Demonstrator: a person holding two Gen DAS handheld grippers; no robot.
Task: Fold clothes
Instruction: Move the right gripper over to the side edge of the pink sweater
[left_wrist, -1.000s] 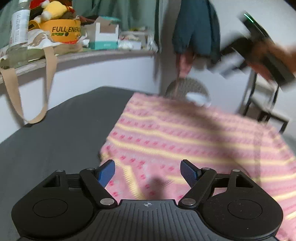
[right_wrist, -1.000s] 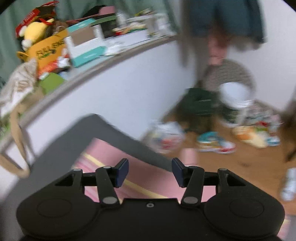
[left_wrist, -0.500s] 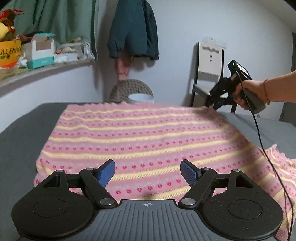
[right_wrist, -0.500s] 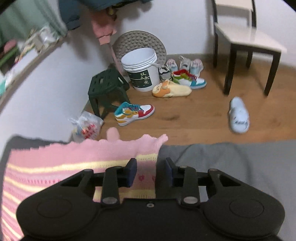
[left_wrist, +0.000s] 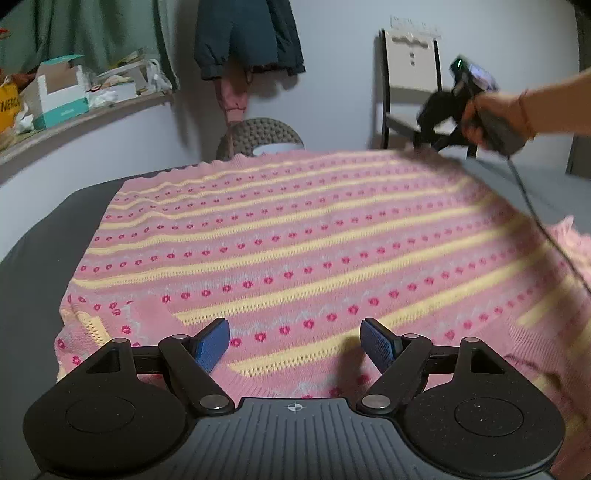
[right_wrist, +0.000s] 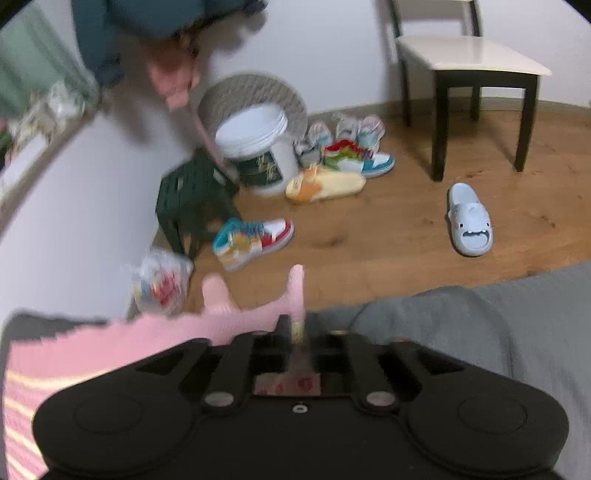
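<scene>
Nearest the lens: left claw (left_wrist: 295, 343), released, blue pads (left_wrist: 212, 343) spread wide and holding nothing, poised just above the near edge of the sweater (left_wrist: 295, 240). No contact between pads and knit to be made out.

Under and beyond that claw: the sweater itself, pink with yellow stripes and rows of red dots, laid out flat on the grey bed (left_wrist: 33, 280). Stripes running from the sweater's near-left side up to its far-right side, and the cloth broader along that line than from near edge to far edge. A small fold of knit bunched at the sweater's near-left corner; its right side slipping out of frame.

At the sweater's far-right corner: right claw (right_wrist: 297, 326), gripped in a hand (left_wrist: 491, 114), cable trailing across the knit. From its own camera, jaws lately closing and now clenched on that corner, a pink tip of knit standing up between them; some blur there.

Likely hinge of the coming move: the pinched corner lying diagonally across the whole garment from the free claw. Left claw plainly the nearer one to the sweater's near edge, right claw the nearer one to its far edge. A fold would seem to need that far corner carried across toward the near side, or a matching grip taken at the near edge first.

Beyond the sweater's far edge: a chair (left_wrist: 410, 74) against the wall.
</scene>
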